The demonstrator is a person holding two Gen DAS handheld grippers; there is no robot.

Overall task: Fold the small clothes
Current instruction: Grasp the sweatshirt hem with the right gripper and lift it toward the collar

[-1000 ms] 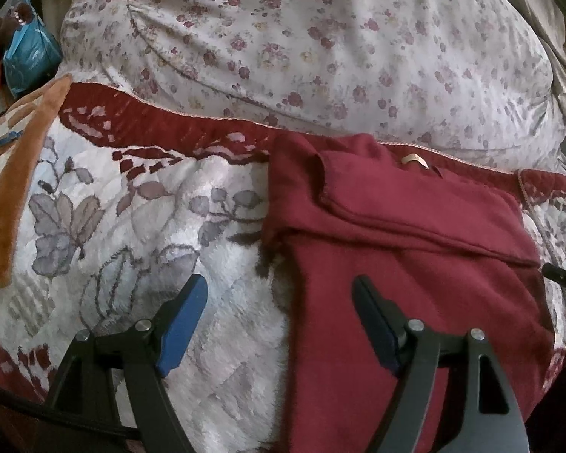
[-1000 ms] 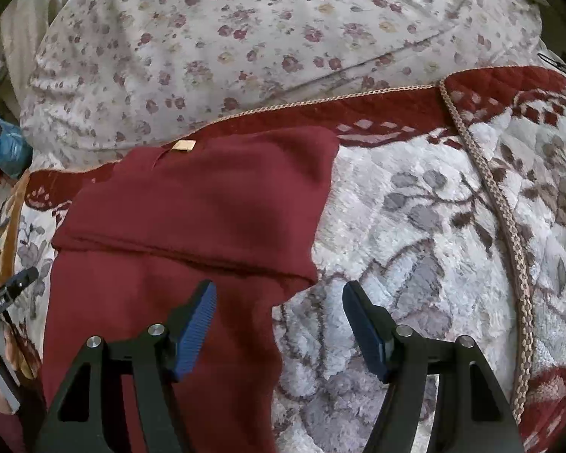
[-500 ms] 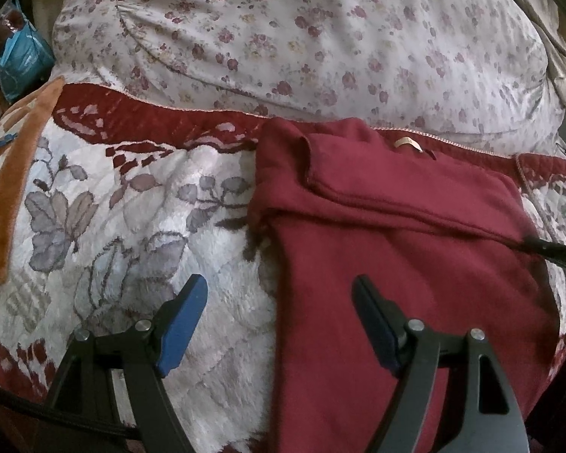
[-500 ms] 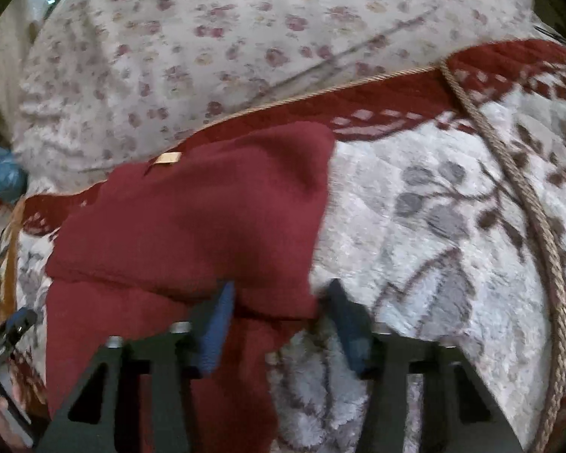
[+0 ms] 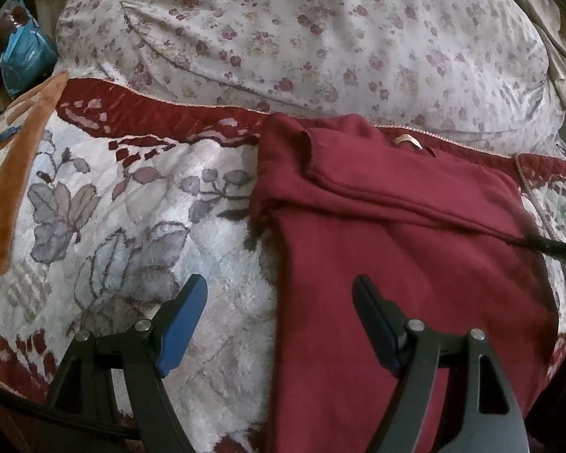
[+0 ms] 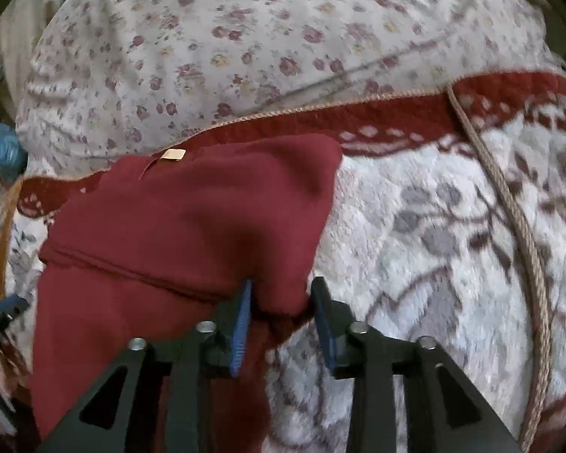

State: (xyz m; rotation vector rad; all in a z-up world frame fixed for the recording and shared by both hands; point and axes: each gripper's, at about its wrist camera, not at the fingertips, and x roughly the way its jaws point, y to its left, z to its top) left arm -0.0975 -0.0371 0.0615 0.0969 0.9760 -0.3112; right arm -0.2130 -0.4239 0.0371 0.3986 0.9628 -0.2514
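Note:
A dark red garment (image 5: 396,256) lies on a white and red floral blanket (image 5: 132,226), its upper part folded down into a flap, with a small tan label (image 5: 407,140) near the top. My left gripper (image 5: 279,317) is open and empty, its fingers straddling the garment's left edge just above it. In the right wrist view the same garment (image 6: 177,234) fills the left half. My right gripper (image 6: 281,309) is closed on the lower right corner of the folded flap, with cloth bunched between its blue pads.
A pale flowered pillow or duvet (image 5: 320,37) rises behind the blanket (image 6: 452,245). A blue bag (image 5: 22,56) sits at far left beyond an orange blanket border (image 5: 15,173). A braided tan trim (image 6: 509,211) runs down the blanket at right.
My right gripper moved forward to the flap's corner and closed on it. My left gripper stayed open and shifted slightly right over the garment's left edge.

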